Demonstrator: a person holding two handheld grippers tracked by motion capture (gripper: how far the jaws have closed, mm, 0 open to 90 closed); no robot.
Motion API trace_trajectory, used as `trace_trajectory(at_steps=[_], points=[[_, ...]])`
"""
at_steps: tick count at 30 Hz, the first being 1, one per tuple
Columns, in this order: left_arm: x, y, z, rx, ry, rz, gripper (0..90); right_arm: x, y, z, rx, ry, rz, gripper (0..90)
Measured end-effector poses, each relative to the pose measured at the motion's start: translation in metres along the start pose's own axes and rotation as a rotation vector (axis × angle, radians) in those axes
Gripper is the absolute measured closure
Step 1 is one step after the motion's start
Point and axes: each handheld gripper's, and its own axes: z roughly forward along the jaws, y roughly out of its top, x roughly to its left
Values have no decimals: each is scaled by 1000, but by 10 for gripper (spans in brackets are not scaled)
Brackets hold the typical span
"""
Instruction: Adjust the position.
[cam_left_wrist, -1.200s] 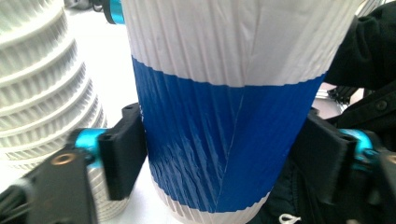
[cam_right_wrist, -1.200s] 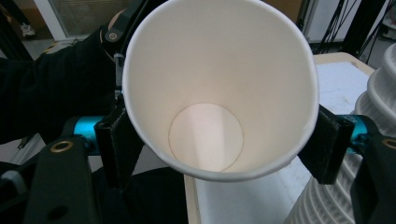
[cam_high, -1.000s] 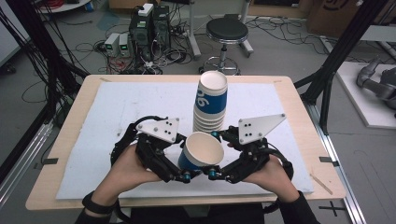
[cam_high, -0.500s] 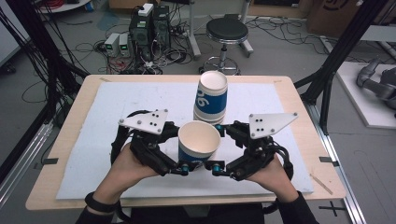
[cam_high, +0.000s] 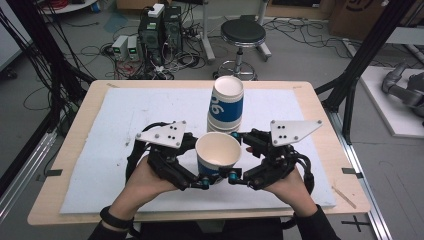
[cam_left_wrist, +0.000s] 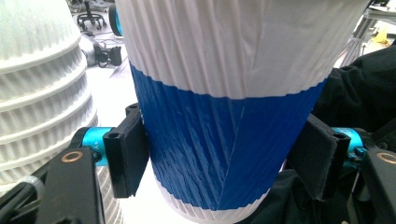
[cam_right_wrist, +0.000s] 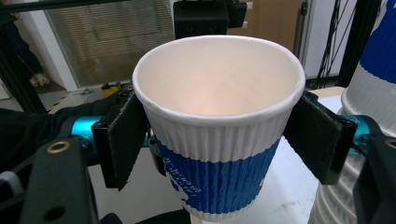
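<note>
Clamping the left gripper (cam_left_wrist: 219, 158) onto the blue band low on the paper cup (cam_high: 218, 150), black pads (cam_left_wrist: 125, 158) pressing in from both sides. Pinching the right gripper (cam_right_wrist: 219, 140) shut on that same cup higher up, just under the rim. Holding it up off the white mat (cam_high: 125, 125), mouth tipping toward the person, just in front of the stack of cups (cam_high: 226, 107) near the middle of the table (cam_high: 320, 125).

Risking a dented wall now: squeezing thin ribbed paper with two sets of jaws at once, and likely buckling the rim if either hand is bearing down harder. Risking a twist too, with two hands pulling on one light cup and maybe not moving together. Also working very close to that leaning stack, so possibly nudging it over with a sideways swing. Possibly sliding on the taper as well, given the low grip.

Looking straight down into the clean, empty inside from the right gripper view. Catching the seam, the ribbing and the stack's stepped rims just beside the jaw from the left gripper view. Getting the whole layout from the high view, both hands at the near edge.
</note>
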Motion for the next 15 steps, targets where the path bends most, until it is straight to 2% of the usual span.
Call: trace_trajectory(at_steps=[13, 15], points=[[-1, 1, 1, -2, -10, 0, 280, 1, 0, 2, -8, 4, -2, 219], [-1, 1, 2, 0, -14, 2, 280, 1, -1, 3, -12, 17, 11, 214]])
